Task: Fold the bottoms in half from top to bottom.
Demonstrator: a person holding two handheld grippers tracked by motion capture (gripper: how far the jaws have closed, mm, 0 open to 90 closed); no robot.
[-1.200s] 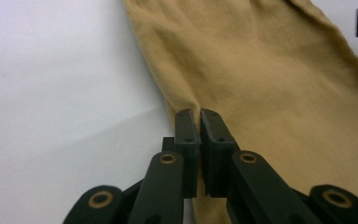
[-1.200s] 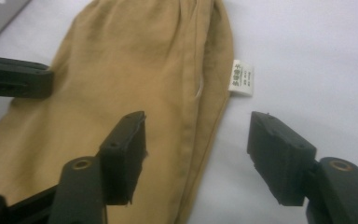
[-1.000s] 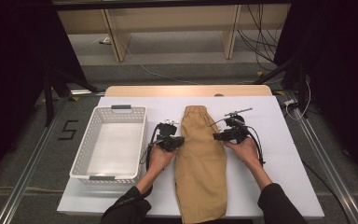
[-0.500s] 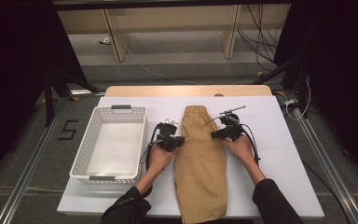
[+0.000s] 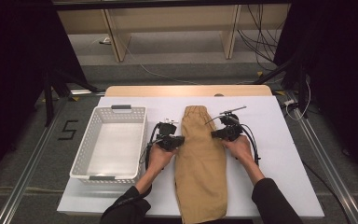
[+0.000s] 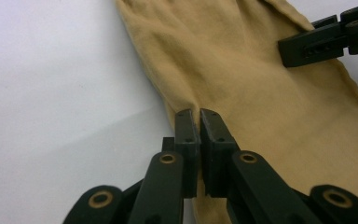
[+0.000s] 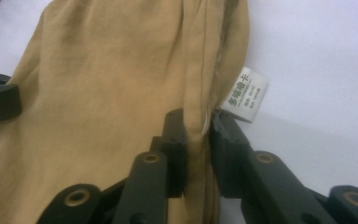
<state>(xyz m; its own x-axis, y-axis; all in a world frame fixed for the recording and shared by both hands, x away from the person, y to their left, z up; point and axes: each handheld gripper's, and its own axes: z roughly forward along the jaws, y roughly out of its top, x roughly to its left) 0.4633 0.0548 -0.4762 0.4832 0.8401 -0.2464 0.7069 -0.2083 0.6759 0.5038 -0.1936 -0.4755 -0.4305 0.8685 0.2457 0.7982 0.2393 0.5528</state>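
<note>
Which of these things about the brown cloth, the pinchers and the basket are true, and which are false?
1. The tan cloth lies inside the white basket. False: it lies flat on the white table, to the right of the basket.
2. The left gripper is shut on the cloth's edge. True.
3. The right gripper has a fold of the cloth's other edge between its jaws. True: they have just been closing on it.
4. The white label sticks out of the cloth near the left gripper. False: it sits beside the right gripper.
5. The basket holds folded clothes. False: it is empty.
</note>
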